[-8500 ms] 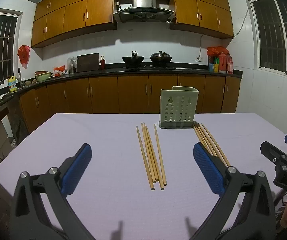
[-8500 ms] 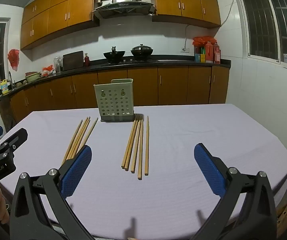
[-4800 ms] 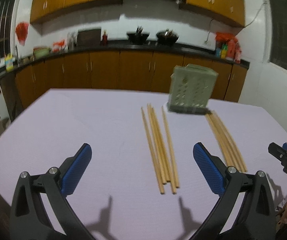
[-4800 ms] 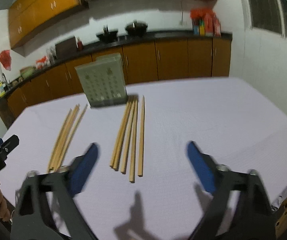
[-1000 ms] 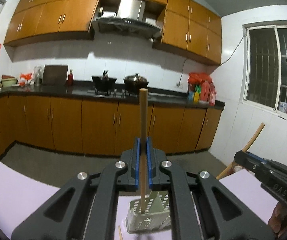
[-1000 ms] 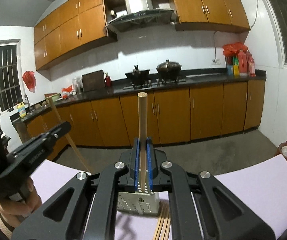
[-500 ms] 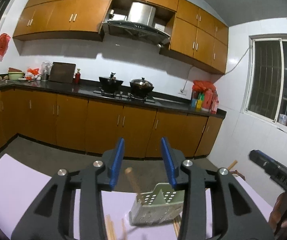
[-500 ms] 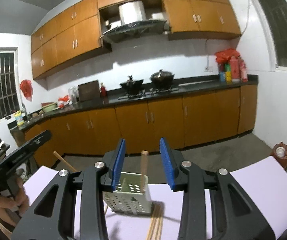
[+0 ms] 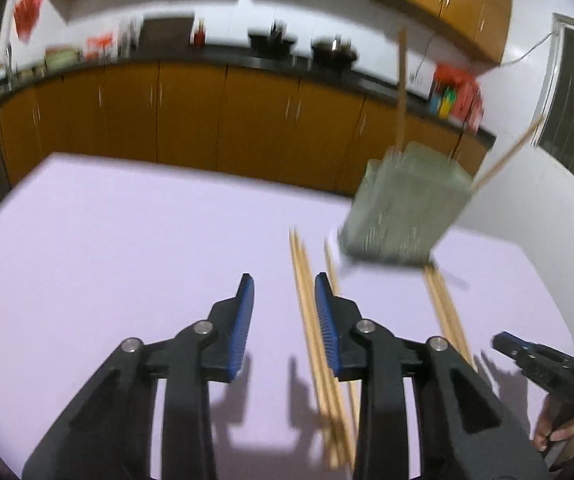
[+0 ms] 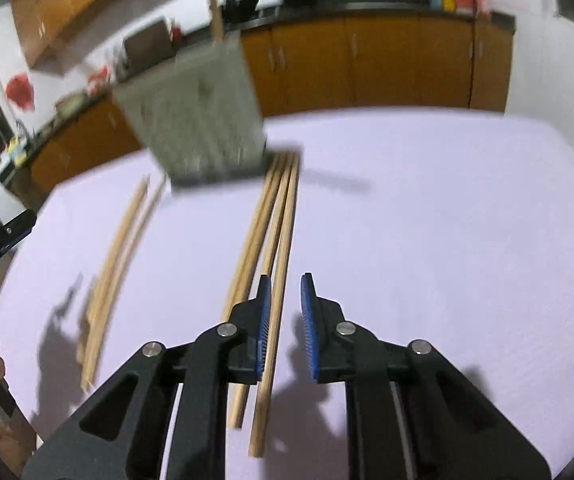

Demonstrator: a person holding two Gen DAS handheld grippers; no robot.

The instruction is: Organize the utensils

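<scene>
A grey-green perforated utensil holder (image 9: 403,208) stands at the far side of the lilac table (image 9: 127,240), with two chopsticks (image 9: 401,92) sticking out of it. It also shows in the right wrist view (image 10: 199,116). My left gripper (image 9: 284,320) is open and empty, low over the table beside a bundle of wooden chopsticks (image 9: 319,344). A second bundle (image 9: 445,316) lies further right. My right gripper (image 10: 285,310) is open and empty above its own bundle of chopsticks (image 10: 271,248). The views are motion-blurred.
Another group of chopsticks (image 10: 115,256) lies to the left in the right wrist view. Brown kitchen cabinets (image 9: 207,116) and a dark counter run behind the table. The table's far edge is just behind the holder.
Both grippers dropped their chopsticks into the holder, opened, and tilted back down towards the table and the bundles lying on it.
</scene>
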